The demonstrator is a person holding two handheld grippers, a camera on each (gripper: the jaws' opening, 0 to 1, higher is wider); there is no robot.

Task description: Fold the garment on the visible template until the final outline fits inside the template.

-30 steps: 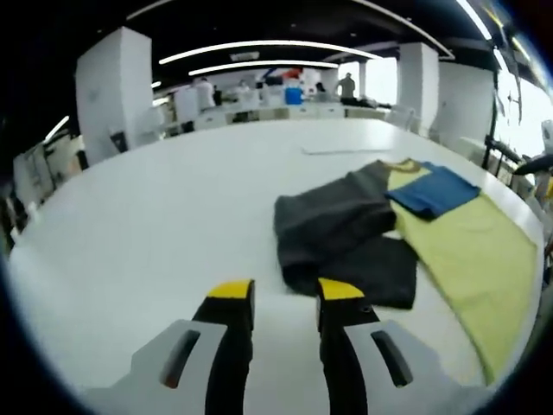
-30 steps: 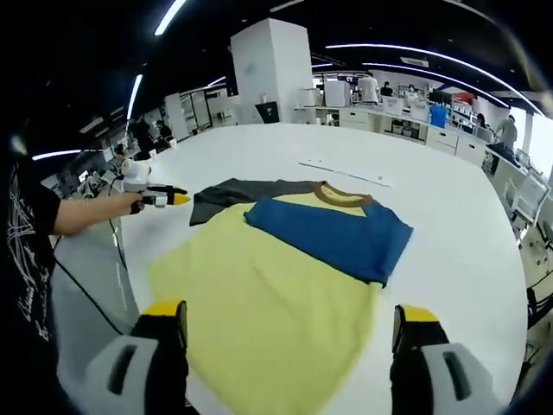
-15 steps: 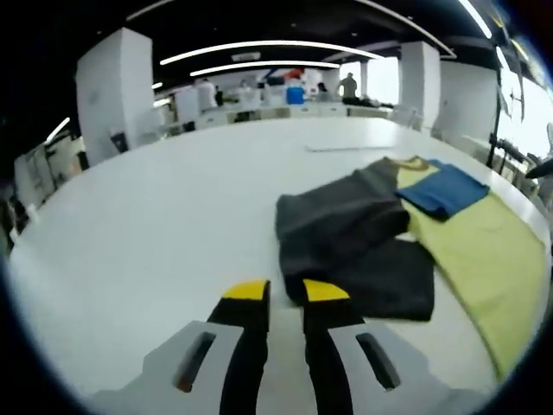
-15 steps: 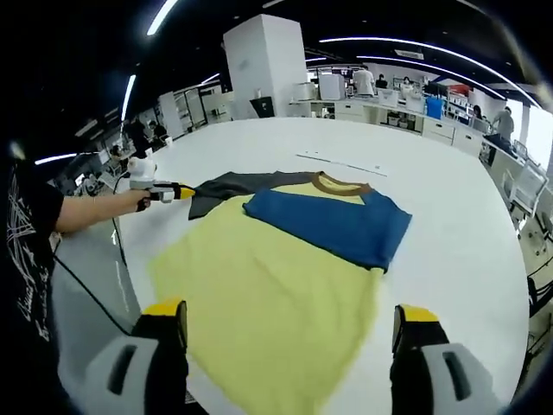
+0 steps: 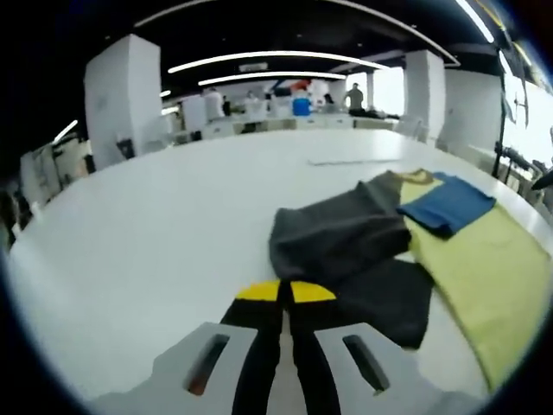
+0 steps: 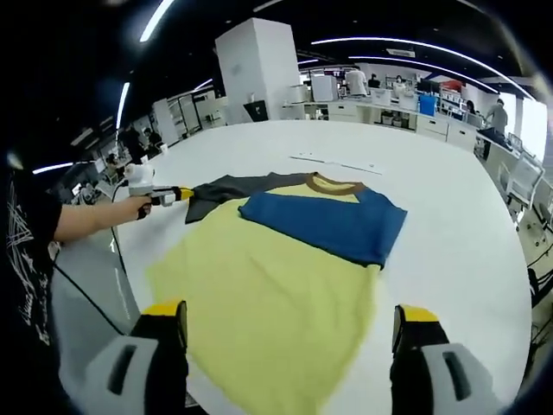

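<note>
A yellow T-shirt (image 6: pixel 268 294) with a brown collar (image 6: pixel 333 184) lies flat on the white table. Its blue sleeve (image 6: pixel 328 225) is folded in across the chest, and its grey sleeve (image 6: pixel 220 186) spreads out to the other side. In the left gripper view the grey sleeve (image 5: pixel 337 233) lies rumpled just ahead, with the yellow body (image 5: pixel 484 277) and blue sleeve (image 5: pixel 449 203) to its right. My left gripper (image 5: pixel 285 292) is shut with its yellow tips on the grey sleeve's near edge. It also appears from the side as the left gripper (image 6: pixel 177 194). My right gripper (image 6: pixel 289 324) is wide open over the shirt's hem.
The round white table (image 5: pixel 130 242) stretches wide to the left of the shirt. A thin pale strip (image 6: pixel 333 162) lies beyond the collar. A person's arm (image 6: pixel 86 212) reaches in from the left table edge. White pillars, desks and people stand far behind.
My left gripper's jaws have come together from open to shut at the grey sleeve's edge. The right gripper and the shirt have stayed put.
</note>
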